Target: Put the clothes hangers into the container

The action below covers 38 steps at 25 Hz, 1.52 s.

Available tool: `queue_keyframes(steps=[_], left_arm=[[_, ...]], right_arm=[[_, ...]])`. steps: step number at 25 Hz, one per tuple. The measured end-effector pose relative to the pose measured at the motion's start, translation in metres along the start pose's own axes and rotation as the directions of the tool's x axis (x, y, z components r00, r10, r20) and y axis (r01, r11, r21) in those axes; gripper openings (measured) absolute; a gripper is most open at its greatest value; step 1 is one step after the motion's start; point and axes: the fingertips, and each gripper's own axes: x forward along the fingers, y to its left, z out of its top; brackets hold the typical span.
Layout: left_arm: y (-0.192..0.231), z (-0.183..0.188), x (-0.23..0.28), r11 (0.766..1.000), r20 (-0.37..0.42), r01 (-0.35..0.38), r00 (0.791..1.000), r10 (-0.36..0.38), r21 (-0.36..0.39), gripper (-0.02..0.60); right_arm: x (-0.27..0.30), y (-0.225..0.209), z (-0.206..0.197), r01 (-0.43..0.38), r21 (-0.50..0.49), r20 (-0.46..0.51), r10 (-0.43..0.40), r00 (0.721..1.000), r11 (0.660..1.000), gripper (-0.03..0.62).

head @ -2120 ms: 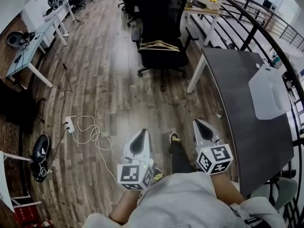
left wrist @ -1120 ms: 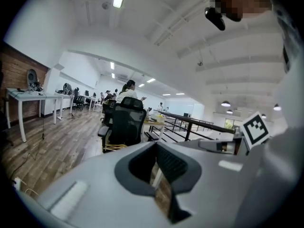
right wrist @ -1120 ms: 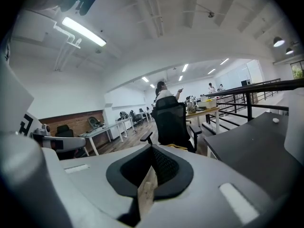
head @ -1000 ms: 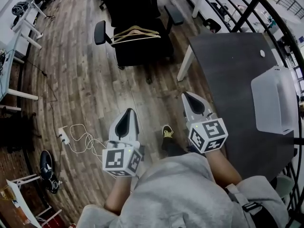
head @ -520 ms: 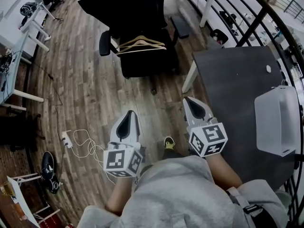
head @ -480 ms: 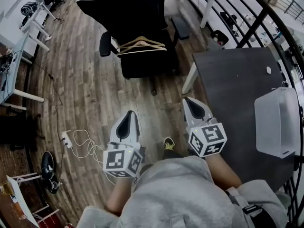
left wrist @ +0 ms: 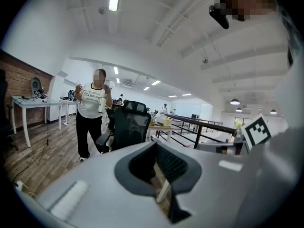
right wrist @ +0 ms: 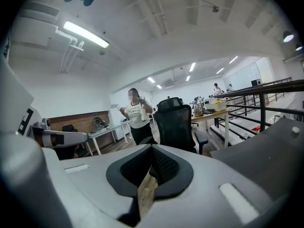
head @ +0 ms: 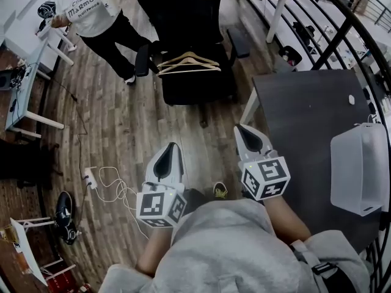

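Note:
Two or three wooden clothes hangers (head: pixel 188 63) lie on the seat of a black office chair (head: pixel 190 72) ahead of me. The translucent container (head: pixel 360 170) stands on the dark table (head: pixel 305 127) at the right. My left gripper (head: pixel 172 145) is held over the floor short of the chair, jaws together and empty. My right gripper (head: pixel 240 129) is level with it beside the table's corner, also shut with nothing in it. In the left gripper view the chair (left wrist: pixel 128 127) rises beyond the gripper (left wrist: pixel 156 145). The right gripper view shows the chair (right wrist: pixel 175 122) past the gripper (right wrist: pixel 152 150).
A person in a white T-shirt (head: pixel 91 11) stands left of the chair, also seen as the person (left wrist: pixel 92 113) and the person (right wrist: pixel 135 115). White desks (head: pixel 27 78) line the left. A power strip with cable (head: pixel 101 182) and shoes (head: pixel 64 215) lie on the wood floor. A railing (head: pixel 342 35) runs along the right.
Both grippers have moved forward toward the chair, staying shut. A person in a white T-shirt has come into view at the upper left.

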Motion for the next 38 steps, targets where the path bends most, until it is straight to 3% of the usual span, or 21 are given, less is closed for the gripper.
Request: queue_keyframes(steps=[17, 27, 38], left_arm=[[0.013, 0.004, 0.035, 0.998, 0.022, 0.052, 0.998, -0.052, -0.019, 0.011], [0.052, 0.013, 0.108, 0.997, 0.003, 0.067, 0.998, -0.067, -0.034, 0.011], [0.125, 0.039, 0.194, 0.994, -0.009, 0.090, 0.996, -0.091, -0.059, 0.011]], right_arm=[[0.030, -0.007, 0.015, 0.016, -0.043, 0.025, -0.015, 1.000, 0.999, -0.002], [0.102, -0.027, 0.020, 0.026, -0.044, -0.031, -0.027, 0.999, 0.999, -0.002], [0.205, -0.028, 0.040, 0.038, -0.065, -0.098, -0.045, 0.994, 0.997, -0.002]])
